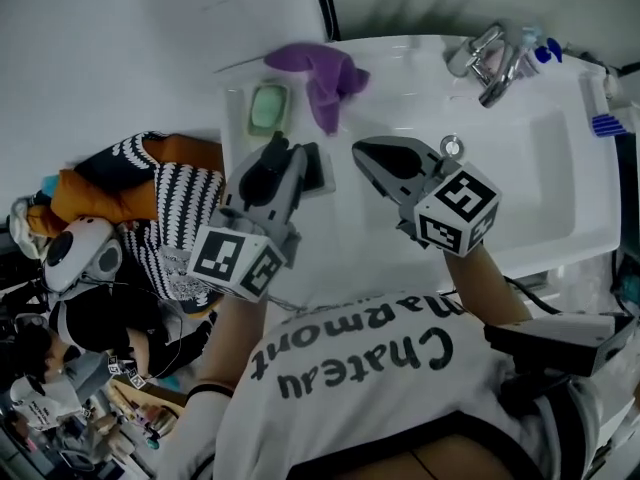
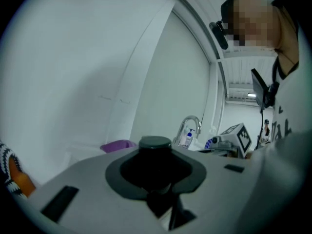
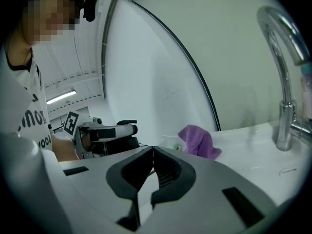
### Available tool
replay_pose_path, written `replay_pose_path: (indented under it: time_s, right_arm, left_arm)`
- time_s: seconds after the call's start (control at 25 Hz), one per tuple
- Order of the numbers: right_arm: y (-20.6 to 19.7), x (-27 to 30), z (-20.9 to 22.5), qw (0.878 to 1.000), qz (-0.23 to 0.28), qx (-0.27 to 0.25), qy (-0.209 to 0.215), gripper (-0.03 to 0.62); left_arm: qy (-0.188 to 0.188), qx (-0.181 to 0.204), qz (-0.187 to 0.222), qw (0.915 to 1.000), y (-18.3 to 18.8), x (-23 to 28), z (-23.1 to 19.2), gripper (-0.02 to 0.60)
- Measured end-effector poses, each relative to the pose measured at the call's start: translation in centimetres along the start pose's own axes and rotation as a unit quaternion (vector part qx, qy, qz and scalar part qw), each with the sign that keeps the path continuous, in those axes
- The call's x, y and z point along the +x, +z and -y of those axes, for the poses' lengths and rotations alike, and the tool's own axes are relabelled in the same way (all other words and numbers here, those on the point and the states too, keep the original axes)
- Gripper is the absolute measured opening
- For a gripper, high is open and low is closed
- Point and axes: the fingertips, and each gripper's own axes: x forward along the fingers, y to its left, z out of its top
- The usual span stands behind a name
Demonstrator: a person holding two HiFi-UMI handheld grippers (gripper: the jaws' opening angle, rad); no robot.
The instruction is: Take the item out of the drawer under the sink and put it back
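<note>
1. Purple cloth [image 1: 322, 78] draped just beside green soap [image 1: 268, 108].
2. Chrome tap [image 1: 490, 63] at top right, blue-capped bottle [image 1: 540, 53] close behind.
3. Striped fabric [image 1: 175, 218] and orange fabric [image 1: 100, 196] heaped at left.

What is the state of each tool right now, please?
Left tool: closed on a dark round-topped item.
Right tool: closed, nothing between its jaws.
</note>
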Motion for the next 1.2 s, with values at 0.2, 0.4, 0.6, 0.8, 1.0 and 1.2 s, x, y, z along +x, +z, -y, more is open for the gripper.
replay_pose_path:
  time_s: [0.2,0.4,0.6,0.8,1.0,1.2]
  right_arm:
    - [-0.6,2.2,0.8,1.000,-0.006,0.000,-0.006,0.011]
    - [-1.2,3.4,1.7,1.000,-0.010,0.006,-0.008,0.011]
    - [-1.5,3.6,2.6,1.000,-0.008,0.021,-0.017,0.011]
    - [-1.9,3.7,3.1,0.999,-0.008,0.024,-0.023,0.011]
    - [-2.3,3.7,3.4,0.999,-0.006,0.035,-0.028,0.011]
    - [-2.4,3.5,3.6,0.999,-0.003,0.042,-0.032,0.011]
  left_arm:
    - [-0.001,0.006,-0.012,0.9999,-0.8,2.1,-2.4,0.089]
    - [-0.001,0.023,-0.027,0.9994,-2.0,4.1,-4.0,0.087]
    - [0.002,0.022,-0.032,0.9992,-3.1,5.4,-5.4,0.087]
    - [0.008,0.031,-0.029,0.9991,-3.4,6.5,-6.3,0.087]
    - [0.008,0.035,-0.026,0.9990,-3.4,8.0,-7.0,0.087]
    - [0.010,0.047,-0.024,0.9986,-3.4,9.0,-7.2,0.087]
